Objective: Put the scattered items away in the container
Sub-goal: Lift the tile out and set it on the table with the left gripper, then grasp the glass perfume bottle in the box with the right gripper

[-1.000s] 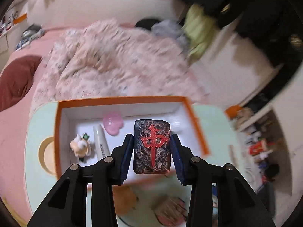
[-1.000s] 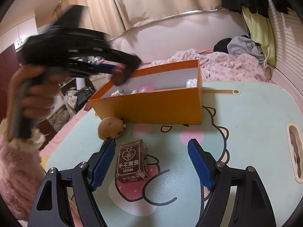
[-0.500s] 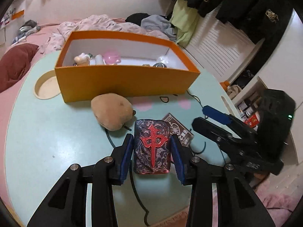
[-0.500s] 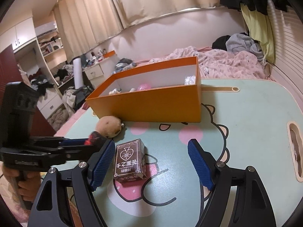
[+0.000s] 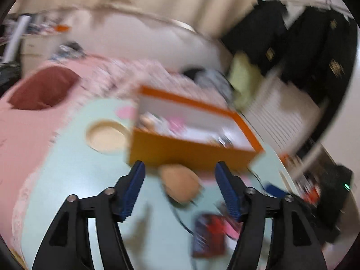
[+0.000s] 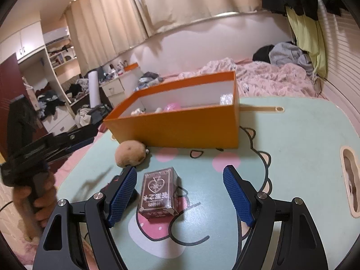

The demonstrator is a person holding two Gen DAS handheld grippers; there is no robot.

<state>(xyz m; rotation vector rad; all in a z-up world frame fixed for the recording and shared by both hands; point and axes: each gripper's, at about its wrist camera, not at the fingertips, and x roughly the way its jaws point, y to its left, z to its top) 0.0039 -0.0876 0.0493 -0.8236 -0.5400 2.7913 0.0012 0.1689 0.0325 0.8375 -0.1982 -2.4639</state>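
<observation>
Tile (image 5: 210, 236) released; heart box (image 6: 158, 191) right-view only.

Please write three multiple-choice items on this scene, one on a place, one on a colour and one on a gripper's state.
1. Where does the brown plush toy lie?
A. inside the box
B. on the table by the box's near wall
C. between the right gripper's fingers

2. What colour is the box outside?
A. orange
B. green
C. white

3. How is the left gripper?
A. shut on a tile
B. shut on the plush toy
C. open and holding nothing

Answers: 1 B, it rests on the table against the box's front corner. 2 A, its outer walls are orange. 3 C, its blue pads stand wide apart with nothing between them.
</observation>
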